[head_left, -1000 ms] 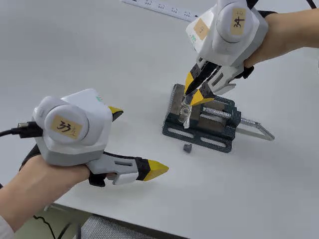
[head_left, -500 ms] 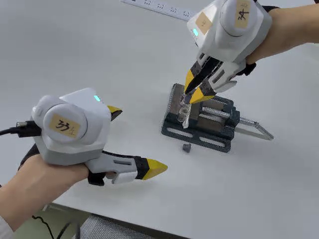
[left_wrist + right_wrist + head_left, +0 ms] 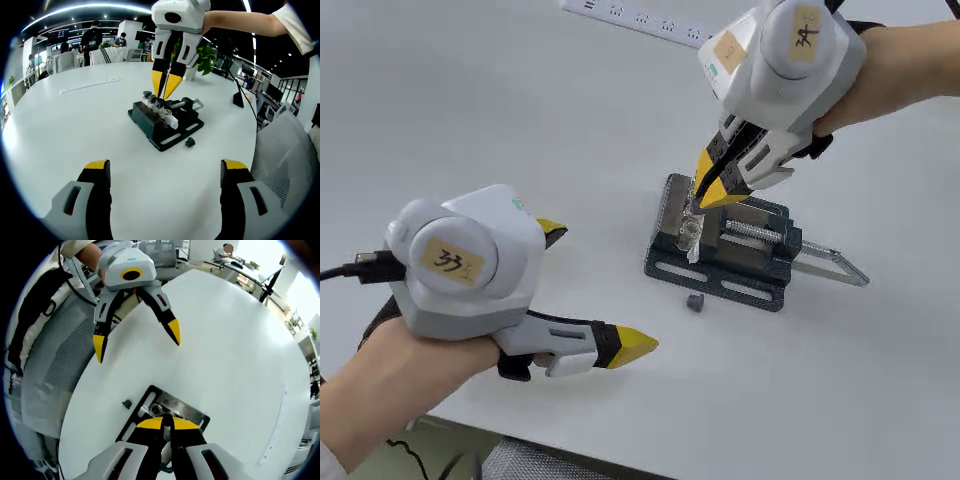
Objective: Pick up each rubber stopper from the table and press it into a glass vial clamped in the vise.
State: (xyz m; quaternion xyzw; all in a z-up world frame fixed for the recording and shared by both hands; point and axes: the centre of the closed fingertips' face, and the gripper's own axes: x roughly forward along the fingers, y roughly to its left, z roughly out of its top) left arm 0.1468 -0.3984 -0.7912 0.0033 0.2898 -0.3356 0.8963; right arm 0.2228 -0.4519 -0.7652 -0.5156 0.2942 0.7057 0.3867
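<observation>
A black vise (image 3: pixel 760 262) stands on the white table and clamps a clear glass vial (image 3: pixel 690 235) at its left end. My right gripper (image 3: pixel 706 198) hangs just above that vial, tips pointing down, jaws shut; I cannot tell whether anything small sits between them. One dark rubber stopper (image 3: pixel 695 301) lies loose on the table in front of the vise. My left gripper (image 3: pixel 595 290) hovers open and empty over the table, left of the vise. The left gripper view looks over its own jaws (image 3: pixel 165 165) to the vise (image 3: pixel 172 131), the stopper (image 3: pixel 190 142) and the right gripper (image 3: pixel 164 90).
A white power strip (image 3: pixel 640 18) lies along the far side of the table. The vise's screw handle (image 3: pixel 835 262) sticks out to the right. An office with chairs and people (image 3: pixel 92 37) shows behind the table in the left gripper view.
The right gripper's jaws have drawn closer together over the vial and the gripper has tilted a little. The left gripper has barely moved.
</observation>
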